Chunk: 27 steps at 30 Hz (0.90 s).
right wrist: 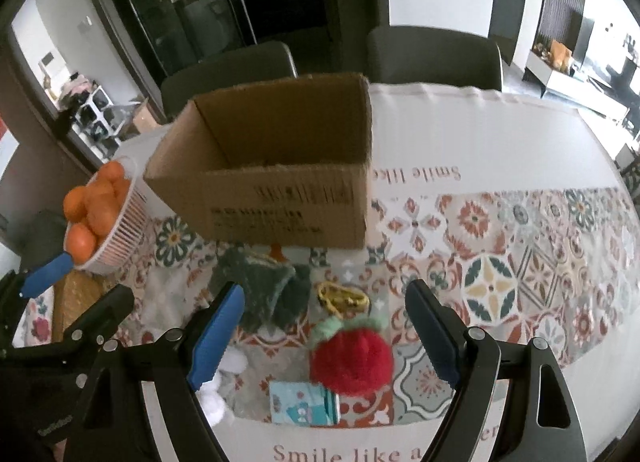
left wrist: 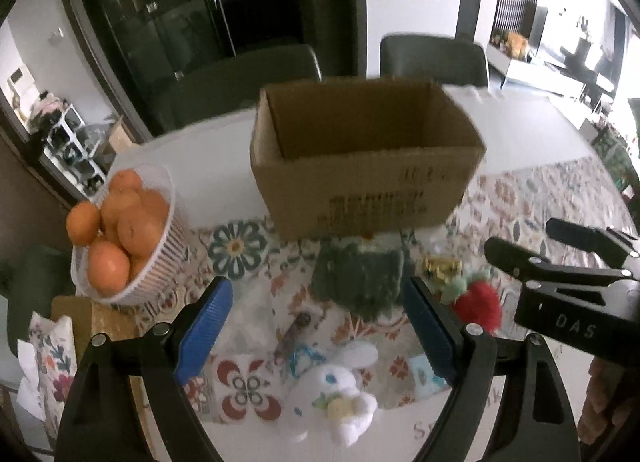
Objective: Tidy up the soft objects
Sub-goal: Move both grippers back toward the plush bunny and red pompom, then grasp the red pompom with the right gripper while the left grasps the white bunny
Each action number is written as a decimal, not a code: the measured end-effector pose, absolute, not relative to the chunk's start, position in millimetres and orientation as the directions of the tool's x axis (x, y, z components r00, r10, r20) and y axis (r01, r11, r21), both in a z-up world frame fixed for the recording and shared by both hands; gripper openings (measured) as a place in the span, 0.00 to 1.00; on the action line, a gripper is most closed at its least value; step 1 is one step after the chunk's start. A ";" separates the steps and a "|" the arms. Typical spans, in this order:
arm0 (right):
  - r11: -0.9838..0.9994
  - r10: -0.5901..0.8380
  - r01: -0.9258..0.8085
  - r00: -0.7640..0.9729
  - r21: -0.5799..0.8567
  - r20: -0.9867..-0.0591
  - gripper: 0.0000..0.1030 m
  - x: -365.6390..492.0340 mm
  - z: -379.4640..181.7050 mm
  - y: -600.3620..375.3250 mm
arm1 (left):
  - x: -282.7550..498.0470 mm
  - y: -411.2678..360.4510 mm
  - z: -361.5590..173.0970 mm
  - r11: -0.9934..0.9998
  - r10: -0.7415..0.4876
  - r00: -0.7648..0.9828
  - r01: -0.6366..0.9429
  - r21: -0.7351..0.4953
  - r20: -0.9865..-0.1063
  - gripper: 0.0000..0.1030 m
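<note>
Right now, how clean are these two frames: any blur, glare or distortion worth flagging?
Left wrist view: cardboard box print smeared by motion blur, white bunny plush soft, edges bent by fisheye. Right wrist view: sharper, red plush fuzzy, bright window blown out at right.

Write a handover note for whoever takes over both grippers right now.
Left gripper: open, holding nothing, above the white bunny plush.
Right gripper: open, holding nothing, above the red knitted strawberry.
Cardboard box: open-topped on the table behind the toys; what shows of its inside looks empty.
Green plush: lies just in front of the box.
Also on the patterned cloth: a small blue packet and a yellow clip.
Basket of oranges beside the box, not part of the job.
Done: nothing boxed yet.
Left: probably put bunny, strawberry and green plush into the box.
</note>
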State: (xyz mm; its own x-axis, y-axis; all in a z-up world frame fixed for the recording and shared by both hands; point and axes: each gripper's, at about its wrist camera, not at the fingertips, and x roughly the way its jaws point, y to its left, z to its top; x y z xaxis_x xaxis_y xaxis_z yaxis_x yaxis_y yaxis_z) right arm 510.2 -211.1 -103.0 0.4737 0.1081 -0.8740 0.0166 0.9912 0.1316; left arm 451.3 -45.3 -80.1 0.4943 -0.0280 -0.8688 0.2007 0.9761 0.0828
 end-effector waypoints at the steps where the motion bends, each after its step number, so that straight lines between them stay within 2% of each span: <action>1: 0.991 0.106 0.018 0.464 0.129 -0.879 0.81 508.7 -106.8 -210.7 | 450.9 -44.4 -83.7 0.976 -0.030 0.480 0.205 0.078 -0.877 0.85; 12: 0.993 0.073 0.058 0.378 0.102 -0.923 0.81 501.1 -141.4 -209.8 | 449.8 -40.2 -129.0 0.972 0.003 0.327 0.220 0.079 -0.945 0.85; 27: 0.988 0.077 0.112 0.235 0.106 -0.969 0.81 498.8 -200.1 -212.1 | 444.2 -33.3 -189.0 0.990 0.012 0.128 0.136 0.030 -0.992 0.85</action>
